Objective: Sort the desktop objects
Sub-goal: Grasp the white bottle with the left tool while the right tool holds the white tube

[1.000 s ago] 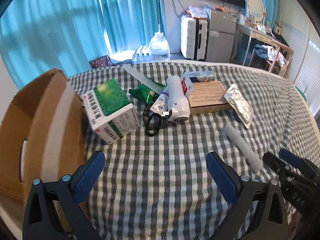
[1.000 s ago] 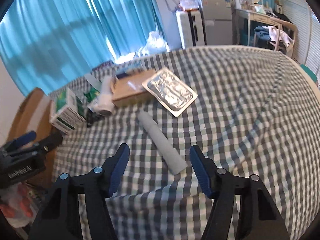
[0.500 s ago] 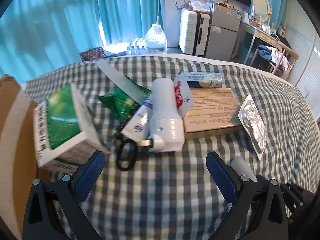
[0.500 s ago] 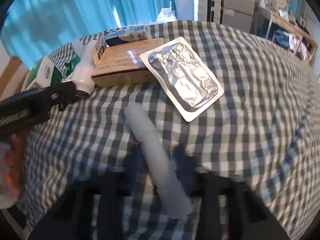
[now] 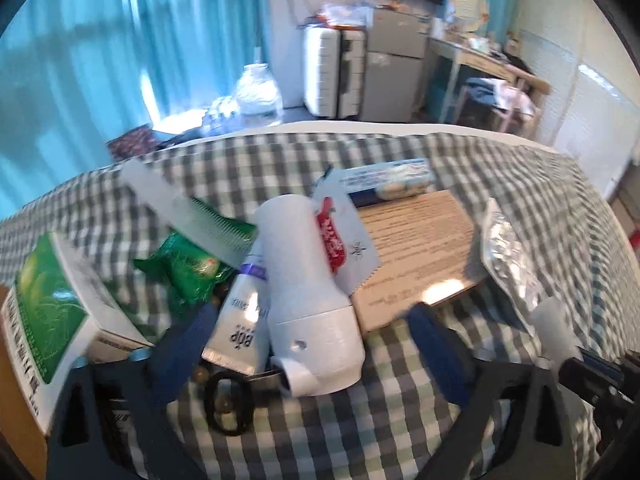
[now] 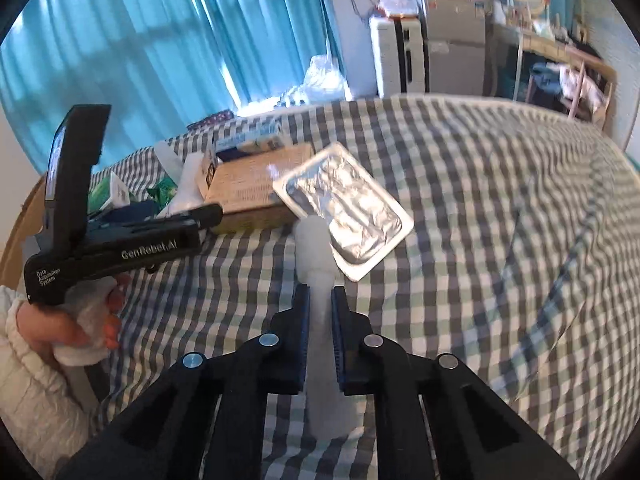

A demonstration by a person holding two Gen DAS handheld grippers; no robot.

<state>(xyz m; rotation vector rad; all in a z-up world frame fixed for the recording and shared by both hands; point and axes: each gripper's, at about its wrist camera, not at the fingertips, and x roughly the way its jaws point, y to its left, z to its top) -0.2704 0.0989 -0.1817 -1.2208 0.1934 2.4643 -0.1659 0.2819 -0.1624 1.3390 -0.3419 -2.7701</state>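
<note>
Left wrist view: the left gripper (image 5: pixel 308 354) has pushed forward, its fingers (image 5: pixel 182 346) spread either side of the white bottle (image 5: pixel 308 288), which lies against the brown box (image 5: pixel 416 248) on the checkered desk (image 5: pixel 360 432).

Right wrist view: the right gripper (image 6: pixel 320 312), formerly open, has its fingers (image 6: pixel 301 320) clamped on the translucent tube (image 6: pixel 316 256), just before the brown box (image 6: pixel 256 184).

Daylight glows through the curtains (image 5: pixel 100 52); motion blur softens both views; fisheye edges bend and darken.
</note>
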